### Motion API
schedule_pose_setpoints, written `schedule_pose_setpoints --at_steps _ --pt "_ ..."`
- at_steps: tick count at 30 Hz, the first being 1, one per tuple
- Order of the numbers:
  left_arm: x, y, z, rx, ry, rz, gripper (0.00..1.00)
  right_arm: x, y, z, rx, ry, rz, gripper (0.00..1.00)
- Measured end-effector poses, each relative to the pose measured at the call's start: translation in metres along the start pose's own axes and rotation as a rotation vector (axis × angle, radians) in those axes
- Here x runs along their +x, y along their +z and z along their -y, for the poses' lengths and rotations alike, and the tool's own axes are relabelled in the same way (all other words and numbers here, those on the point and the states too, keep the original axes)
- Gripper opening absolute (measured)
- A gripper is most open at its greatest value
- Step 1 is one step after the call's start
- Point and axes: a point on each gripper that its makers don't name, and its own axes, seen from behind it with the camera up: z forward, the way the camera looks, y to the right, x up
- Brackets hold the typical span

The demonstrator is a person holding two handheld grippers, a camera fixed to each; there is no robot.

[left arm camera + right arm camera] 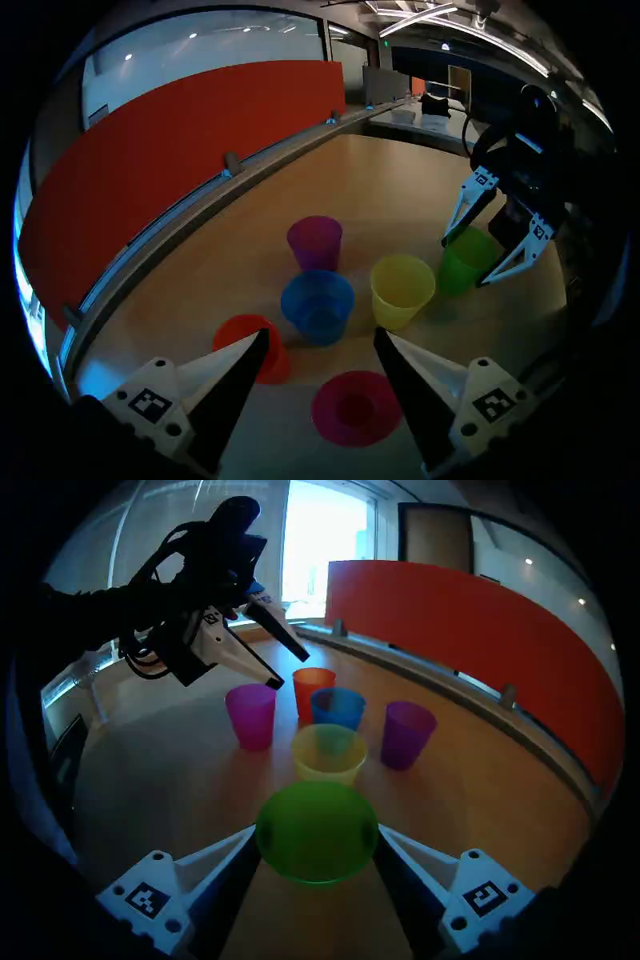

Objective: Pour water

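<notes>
Six plastic cups stand on the wooden table (384, 184). The green cup (318, 840) sits between the fingers of my right gripper (317, 838), whose jaws stand wide with the tips right at its sides; it looks empty. In the left gripper view the right gripper (465, 262) straddles that green cup (468, 258). My left gripper (320, 334) is open with nothing held, above the pink cup (356, 408), orange cup (248, 336) and blue cup (318, 308). Seen from the right, the left gripper (294, 670) hovers over the pink cup (251, 714).
A yellow cup (402, 290) and a purple cup (314, 240) stand in the middle of the cluster. A red partition (176, 160) with a rail runs along the table's far edge. Bare tabletop lies beyond the cups.
</notes>
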Motion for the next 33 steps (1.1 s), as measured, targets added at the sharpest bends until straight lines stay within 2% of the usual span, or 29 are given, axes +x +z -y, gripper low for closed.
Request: schedule_pose_setpoints --at_steps 14,21,33 --pt "-0.002 0.025 0.002 -0.014 0.017 0.049 0.98 -0.006 -0.01 -0.015 -0.021 0.016 -0.004 0.92" --pt "-0.002 0.037 0.003 -0.025 0.001 0.06 0.97 -0.007 -0.011 -0.017 -0.023 0.012 -0.005 0.92" --pt "-0.002 0.052 0.001 -0.035 0.004 0.081 0.97 -0.009 -0.013 -0.021 -0.028 0.014 -0.005 0.92"
